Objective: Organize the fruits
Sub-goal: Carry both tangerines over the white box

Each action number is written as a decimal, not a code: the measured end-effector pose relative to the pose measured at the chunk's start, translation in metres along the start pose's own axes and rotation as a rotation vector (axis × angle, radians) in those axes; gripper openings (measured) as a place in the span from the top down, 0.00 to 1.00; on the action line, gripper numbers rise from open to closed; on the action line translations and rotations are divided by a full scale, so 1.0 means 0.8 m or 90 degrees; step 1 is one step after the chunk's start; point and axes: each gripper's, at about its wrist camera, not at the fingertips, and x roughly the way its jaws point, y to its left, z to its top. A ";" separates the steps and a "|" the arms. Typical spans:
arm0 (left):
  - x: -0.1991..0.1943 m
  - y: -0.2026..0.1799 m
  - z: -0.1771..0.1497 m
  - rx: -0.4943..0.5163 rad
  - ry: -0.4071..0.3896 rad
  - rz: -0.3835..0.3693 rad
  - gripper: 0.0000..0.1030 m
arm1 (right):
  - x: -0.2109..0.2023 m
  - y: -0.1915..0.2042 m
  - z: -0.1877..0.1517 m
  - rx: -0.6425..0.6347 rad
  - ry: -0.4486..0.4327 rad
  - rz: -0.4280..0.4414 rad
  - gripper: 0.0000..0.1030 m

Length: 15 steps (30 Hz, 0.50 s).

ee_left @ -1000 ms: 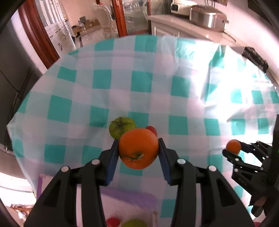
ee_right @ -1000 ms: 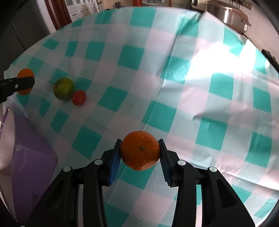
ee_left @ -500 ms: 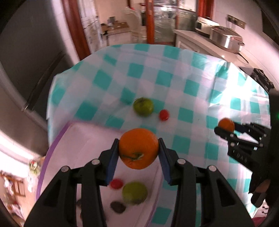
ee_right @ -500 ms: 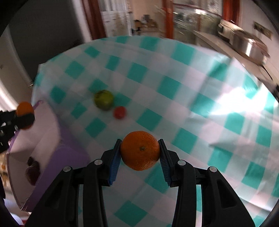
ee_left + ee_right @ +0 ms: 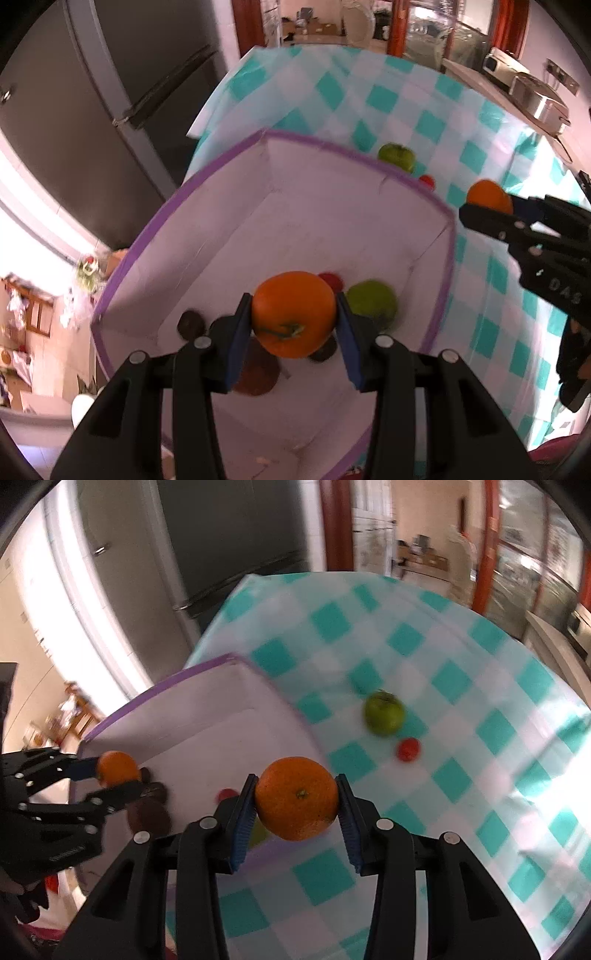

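Observation:
My left gripper [image 5: 293, 321] is shut on an orange tomato-like fruit [image 5: 293, 314] and holds it over the open white box with purple rim [image 5: 177, 192]. Inside the box lie a green fruit [image 5: 373, 301], a small red fruit [image 5: 330, 280] and dark fruits [image 5: 190, 323]. My right gripper [image 5: 297, 805] is shut on an orange [image 5: 297, 797] near the box's right rim [image 5: 280, 849]; it also shows in the left wrist view [image 5: 487, 195]. A green apple [image 5: 384, 712] and a small red tomato [image 5: 408, 749] lie on the checked tablecloth [image 5: 461, 738] beyond the box.
A dark refrigerator [image 5: 110, 92] stands past the table's left edge. A kitchen counter with a metal pot [image 5: 543, 103] is at the far right. The left gripper also shows in the right wrist view [image 5: 110, 775].
Both grippers have swung left and back with their fruits. The left one has gone from above the tablecloth to above the box; the right one has come close to the box's rim.

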 end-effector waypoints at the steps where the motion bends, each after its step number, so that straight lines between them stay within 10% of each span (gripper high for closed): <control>1: 0.003 0.007 -0.006 -0.006 0.006 0.002 0.57 | 0.002 0.010 0.001 -0.012 0.002 0.010 0.60; 15: 0.039 0.049 -0.053 -0.008 0.091 -0.003 0.57 | 0.068 0.073 0.007 -0.084 0.098 0.034 0.60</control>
